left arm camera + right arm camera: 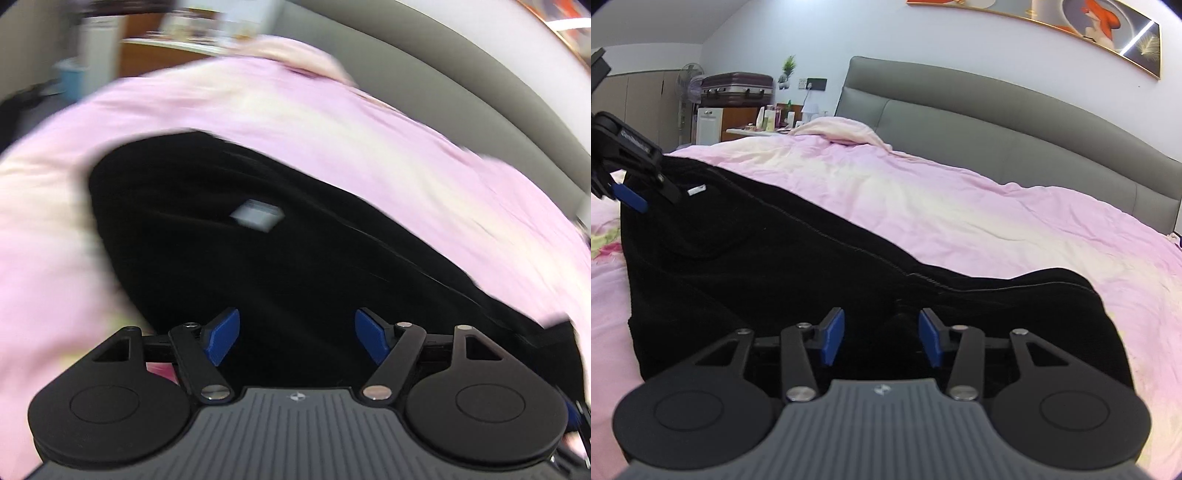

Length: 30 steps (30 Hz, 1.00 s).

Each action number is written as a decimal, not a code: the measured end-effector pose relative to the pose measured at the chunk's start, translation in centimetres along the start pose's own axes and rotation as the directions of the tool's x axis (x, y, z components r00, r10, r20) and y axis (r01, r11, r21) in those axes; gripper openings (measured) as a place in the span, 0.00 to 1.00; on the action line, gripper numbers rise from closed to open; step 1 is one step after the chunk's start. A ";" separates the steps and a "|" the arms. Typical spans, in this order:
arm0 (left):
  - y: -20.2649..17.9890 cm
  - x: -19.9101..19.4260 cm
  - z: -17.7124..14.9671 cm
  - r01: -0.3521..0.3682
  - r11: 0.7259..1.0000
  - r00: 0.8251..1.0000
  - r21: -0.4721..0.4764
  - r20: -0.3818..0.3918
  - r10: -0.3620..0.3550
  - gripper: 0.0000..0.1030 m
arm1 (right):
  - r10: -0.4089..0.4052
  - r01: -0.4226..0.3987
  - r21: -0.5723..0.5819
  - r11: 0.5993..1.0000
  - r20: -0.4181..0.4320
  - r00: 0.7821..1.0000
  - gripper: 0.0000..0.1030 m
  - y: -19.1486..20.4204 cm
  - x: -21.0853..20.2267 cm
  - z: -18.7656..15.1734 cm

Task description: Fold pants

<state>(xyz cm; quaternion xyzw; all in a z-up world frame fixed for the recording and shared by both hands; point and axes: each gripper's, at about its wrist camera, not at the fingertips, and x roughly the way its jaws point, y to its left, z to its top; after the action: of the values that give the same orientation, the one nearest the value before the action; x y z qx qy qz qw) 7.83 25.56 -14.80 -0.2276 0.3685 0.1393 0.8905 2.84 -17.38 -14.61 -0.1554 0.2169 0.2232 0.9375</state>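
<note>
Right claw [881, 338], blue pads spread wide, hovers over the near end of the black fabric pants [768, 258]. The pants lie across the pink quilted bed [960, 206]. Left claw [297, 341], likewise wide, over the pants' white-labelled end. Grey padded headboard [997, 122] beyond.

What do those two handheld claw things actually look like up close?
Both look alike. The left gripper and right gripper each have two flat blue fingertips on black hinged link arms with silver pivot pins. Behind sit two round black discs flanking a grey ribbed plate with a small emblem. No cables or sleeves show.
</note>
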 end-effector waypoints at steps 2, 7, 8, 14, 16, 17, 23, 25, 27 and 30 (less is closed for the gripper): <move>3.2 -0.4 1.0 -0.052 0.996 0.999 -0.071 0.011 0.053 0.86 | 0.036 -0.037 0.005 0.999 0.025 0.999 0.41 1.5 -0.2 0.6; 8.0 0.6 3.5 -0.096 0.971 0.995 -0.221 -0.009 0.097 0.87 | 0.153 -0.153 0.034 0.988 -0.003 0.988 0.38 7.4 2.0 3.7; 8.4 1.2 3.7 -0.097 0.965 0.995 -0.244 -0.017 0.096 0.87 | 0.180 -0.178 0.064 0.982 -0.019 0.984 0.33 8.4 2.9 4.4; 10.3 4.3 2.9 0.006 0.880 1.000 -0.475 -0.003 -0.009 0.92 | 0.223 -0.201 0.178 0.963 -0.113 0.968 0.14 13.7 8.0 7.8; 10.5 4.5 2.4 0.027 0.866 1.000 -0.499 0.004 -0.029 0.92 | 0.216 -0.196 0.159 0.967 -0.119 0.969 0.15 15.3 9.0 8.6; 10.7 4.5 2.2 0.042 0.862 0.999 -0.505 0.016 -0.039 0.92 | 0.219 -0.200 0.155 0.967 -0.119 0.968 0.15 15.9 9.2 8.9; 11.8 6.1 1.8 0.126 0.848 0.992 -0.515 0.056 -0.113 1.00 | 0.263 -0.243 0.150 0.958 -0.135 0.955 0.16 17.7 10.6 8.7; 12.1 7.0 2.0 0.143 0.831 0.990 -0.537 0.070 -0.125 0.96 | 0.258 -0.235 0.153 0.960 -0.151 0.954 0.17 17.9 11.1 8.5; 12.1 7.1 2.4 0.150 0.821 0.989 -0.551 0.092 -0.118 0.70 | 0.245 -0.223 0.147 0.964 -0.156 0.957 0.18 18.1 11.4 8.4; 11.7 7.0 2.7 0.159 0.819 0.987 -0.551 0.097 -0.126 0.56 | 0.210 -0.190 0.127 0.973 -0.167 0.963 0.18 18.2 11.9 8.5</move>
<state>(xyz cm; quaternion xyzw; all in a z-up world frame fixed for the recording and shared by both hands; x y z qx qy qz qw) 9.40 37.53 -21.74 -0.5001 0.2688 0.1798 0.8033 6.41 5.57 -16.54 -0.1003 0.3269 0.2898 0.8939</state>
